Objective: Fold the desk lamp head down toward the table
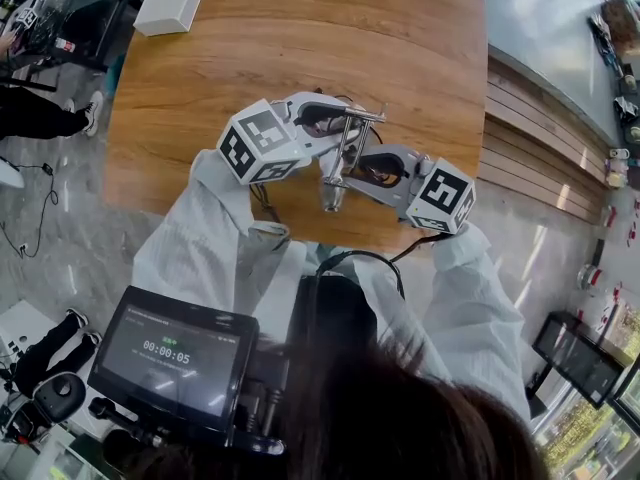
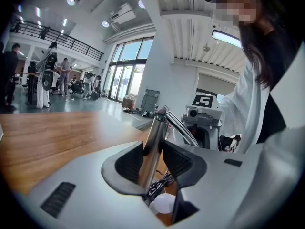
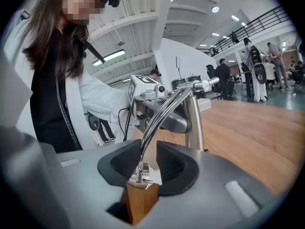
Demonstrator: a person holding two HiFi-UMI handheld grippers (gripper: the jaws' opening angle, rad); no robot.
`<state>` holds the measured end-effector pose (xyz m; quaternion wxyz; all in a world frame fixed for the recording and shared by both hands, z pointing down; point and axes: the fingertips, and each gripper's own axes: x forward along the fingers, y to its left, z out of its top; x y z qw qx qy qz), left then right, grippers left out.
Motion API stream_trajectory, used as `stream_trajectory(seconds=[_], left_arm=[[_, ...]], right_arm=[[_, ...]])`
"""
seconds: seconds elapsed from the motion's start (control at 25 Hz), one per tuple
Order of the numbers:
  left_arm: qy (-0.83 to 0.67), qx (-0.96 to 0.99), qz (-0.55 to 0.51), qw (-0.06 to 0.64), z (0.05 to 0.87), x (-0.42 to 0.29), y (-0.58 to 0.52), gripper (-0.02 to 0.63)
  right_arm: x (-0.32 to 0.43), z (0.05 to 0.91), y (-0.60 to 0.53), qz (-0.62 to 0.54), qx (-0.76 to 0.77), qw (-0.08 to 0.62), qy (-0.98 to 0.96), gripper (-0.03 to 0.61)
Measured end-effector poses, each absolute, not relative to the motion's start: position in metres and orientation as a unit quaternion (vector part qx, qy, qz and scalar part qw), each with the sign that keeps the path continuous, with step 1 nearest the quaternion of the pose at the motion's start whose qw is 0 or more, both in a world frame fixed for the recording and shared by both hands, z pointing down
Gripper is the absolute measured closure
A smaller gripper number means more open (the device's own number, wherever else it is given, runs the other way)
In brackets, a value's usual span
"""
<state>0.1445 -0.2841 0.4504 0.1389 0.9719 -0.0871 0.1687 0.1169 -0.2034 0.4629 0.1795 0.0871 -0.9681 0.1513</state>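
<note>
Wooden surface (image 1: 300,28) carries the chrome desk lamp (image 1: 341,153) near its close edge, between both grippers. Left gripper (image 2: 153,159) clamps the upright post (image 2: 153,137) in its jaws; right gripper (image 3: 147,162), the nearer to the lamp head (image 3: 141,197), has jaws loosely apart around the curved neck (image 3: 159,113), which runs down to the head just below them. That head is mostly hidden, and the base cannot be made out.

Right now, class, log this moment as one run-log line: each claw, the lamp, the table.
left claw: shut on upright lamp post | right claw: open, curved lamp arm inside, ungripped | surface: wooden table
</note>
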Motion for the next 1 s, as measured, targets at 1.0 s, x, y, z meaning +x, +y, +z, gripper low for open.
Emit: stream_trajectory(seconds=[1.0], left_arm=[[-0.465,0.879,0.009,0.107,0.327,0.068,-0.286,0.612]], right_arm=[[0.156,0.316,-0.243,0.065,0.46,-0.005,-0.886,0.577]])
